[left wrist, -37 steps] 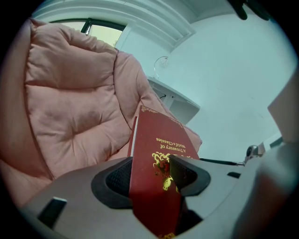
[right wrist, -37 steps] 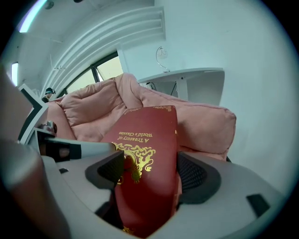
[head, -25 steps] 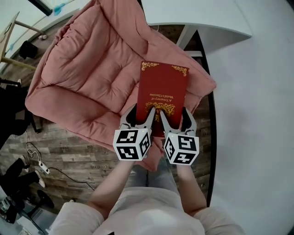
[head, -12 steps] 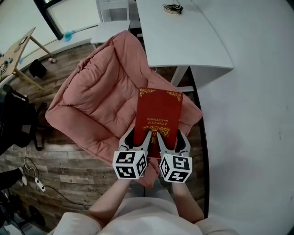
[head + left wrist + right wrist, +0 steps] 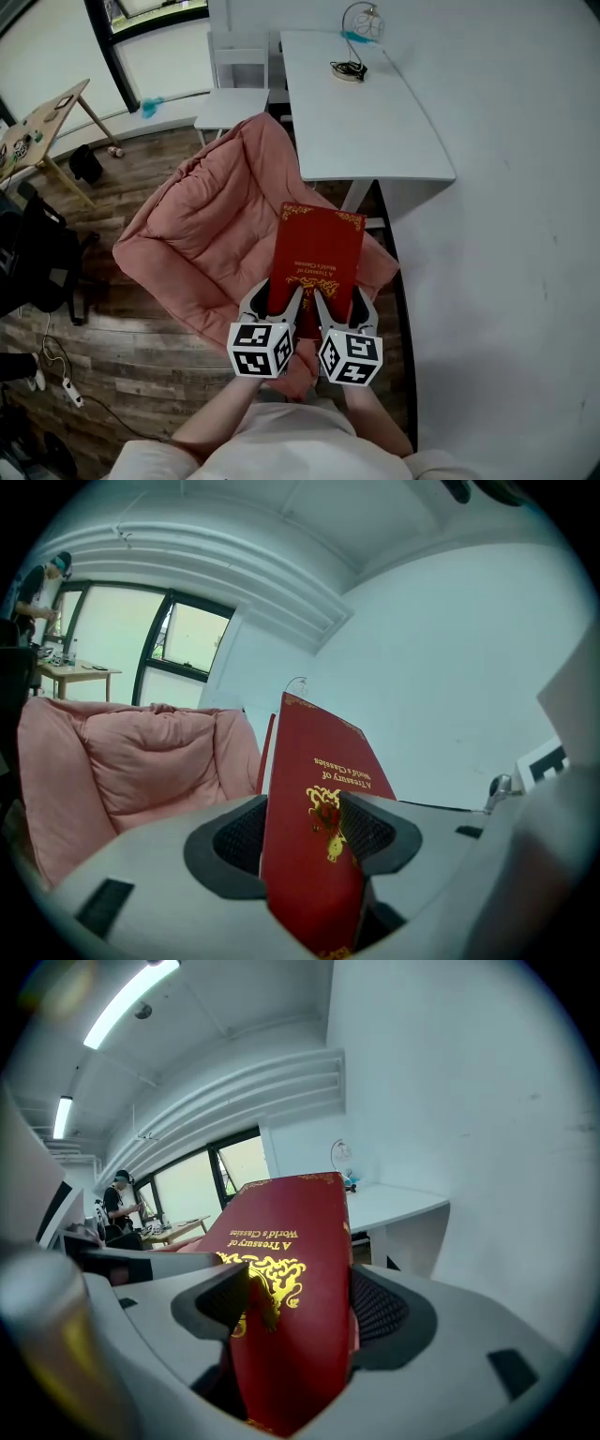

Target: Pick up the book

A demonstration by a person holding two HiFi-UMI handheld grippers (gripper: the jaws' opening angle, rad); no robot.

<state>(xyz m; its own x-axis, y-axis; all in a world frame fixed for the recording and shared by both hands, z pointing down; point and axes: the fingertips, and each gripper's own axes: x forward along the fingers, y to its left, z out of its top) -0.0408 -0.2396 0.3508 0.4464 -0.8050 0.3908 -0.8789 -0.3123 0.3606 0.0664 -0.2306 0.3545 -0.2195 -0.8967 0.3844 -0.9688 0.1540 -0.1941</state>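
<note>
A red hardcover book [image 5: 316, 257] with gold lettering and ornament is held up in the air above the pink cushioned chair [image 5: 206, 230]. My left gripper [image 5: 282, 302] is shut on its near left corner and my right gripper [image 5: 337, 306] is shut on its near right corner. In the left gripper view the book [image 5: 314, 832] stands upright between the black pads, tilted slightly. In the right gripper view the book [image 5: 286, 1307] fills the gap between the jaws, cover facing up and left. The book's near edge is hidden behind the marker cubes.
A white table [image 5: 361, 103] stands beyond the chair, with a small lamp [image 5: 363, 21] and a cable on it. A white chair [image 5: 232, 89] sits to its left. A white wall [image 5: 506, 234] runs along the right. A wooden side table [image 5: 42, 117] stands far left.
Both grippers and the book have risen away from the pink chair; the chair looks smaller and more of the white table and room has come into view.
</note>
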